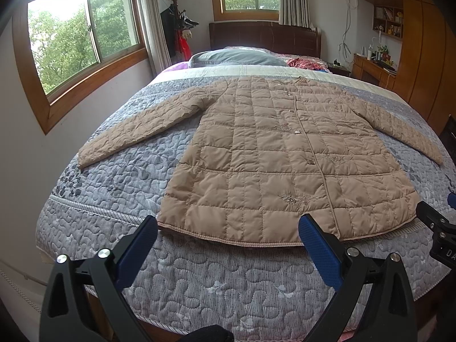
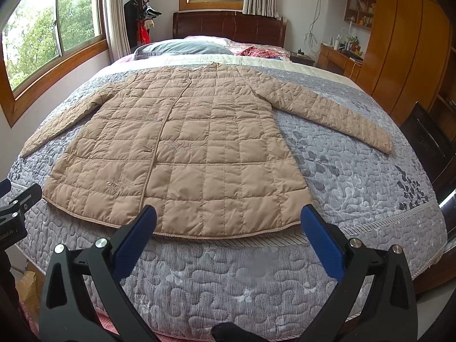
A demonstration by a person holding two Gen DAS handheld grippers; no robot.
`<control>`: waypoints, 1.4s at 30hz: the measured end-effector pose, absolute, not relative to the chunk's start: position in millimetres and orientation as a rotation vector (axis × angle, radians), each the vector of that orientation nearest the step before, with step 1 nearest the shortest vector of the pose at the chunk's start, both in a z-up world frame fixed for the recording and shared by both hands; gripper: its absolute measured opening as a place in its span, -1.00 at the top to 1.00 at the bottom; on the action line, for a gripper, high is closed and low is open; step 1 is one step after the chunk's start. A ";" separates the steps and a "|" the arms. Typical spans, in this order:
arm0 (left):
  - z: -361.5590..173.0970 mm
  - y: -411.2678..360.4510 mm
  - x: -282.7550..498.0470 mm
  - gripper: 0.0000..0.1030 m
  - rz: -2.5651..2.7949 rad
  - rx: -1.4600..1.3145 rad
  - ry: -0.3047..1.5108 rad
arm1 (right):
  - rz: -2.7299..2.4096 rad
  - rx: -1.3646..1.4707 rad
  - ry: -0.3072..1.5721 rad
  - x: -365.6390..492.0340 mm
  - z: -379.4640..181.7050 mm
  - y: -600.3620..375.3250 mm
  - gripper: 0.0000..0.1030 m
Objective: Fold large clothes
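A tan quilted coat (image 1: pixel 268 156) lies flat and face up on the bed, buttoned, both sleeves spread out to the sides, hem toward me. It also shows in the right wrist view (image 2: pixel 188 148). My left gripper (image 1: pixel 228 222) is open and empty, hovering above the bed just short of the hem's left half. My right gripper (image 2: pixel 228 213) is open and empty, just short of the hem's right half. Part of the right gripper shows at the right edge of the left wrist view (image 1: pixel 439 228); part of the left gripper shows at the left edge of the right wrist view (image 2: pixel 14 208).
The bed has a grey quilted cover (image 1: pixel 216 285) (image 2: pixel 233 279), with a grey pillow (image 1: pixel 236 57) and red clothing (image 1: pixel 302 63) near the dark headboard (image 1: pixel 265 38). A wall with windows is on the left; wooden cabinets (image 2: pixel 404 51), a desk and a dark chair (image 2: pixel 427 145) are on the right.
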State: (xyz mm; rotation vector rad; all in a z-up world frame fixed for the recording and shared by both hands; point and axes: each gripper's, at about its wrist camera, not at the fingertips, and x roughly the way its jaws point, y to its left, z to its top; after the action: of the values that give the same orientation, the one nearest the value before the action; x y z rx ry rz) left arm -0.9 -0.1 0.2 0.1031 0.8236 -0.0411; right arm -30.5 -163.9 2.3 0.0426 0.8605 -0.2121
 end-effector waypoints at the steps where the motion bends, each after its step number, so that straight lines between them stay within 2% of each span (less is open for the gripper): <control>1: 0.2 -0.1 -1.1 -0.93 -0.041 0.104 0.824 | -0.212 0.043 0.861 -30.5 2.3 -164.0 -0.94; 42: -2.4 -0.3 -1.7 -0.93 -0.041 0.103 0.825 | -0.208 0.042 0.863 -29.3 1.7 -163.3 -0.94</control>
State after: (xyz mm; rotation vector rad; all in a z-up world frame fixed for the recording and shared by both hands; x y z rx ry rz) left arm -1.7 -0.3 -2.4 0.1031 0.8248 -0.0409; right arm -29.3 -163.3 1.7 0.0425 0.8633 -0.2076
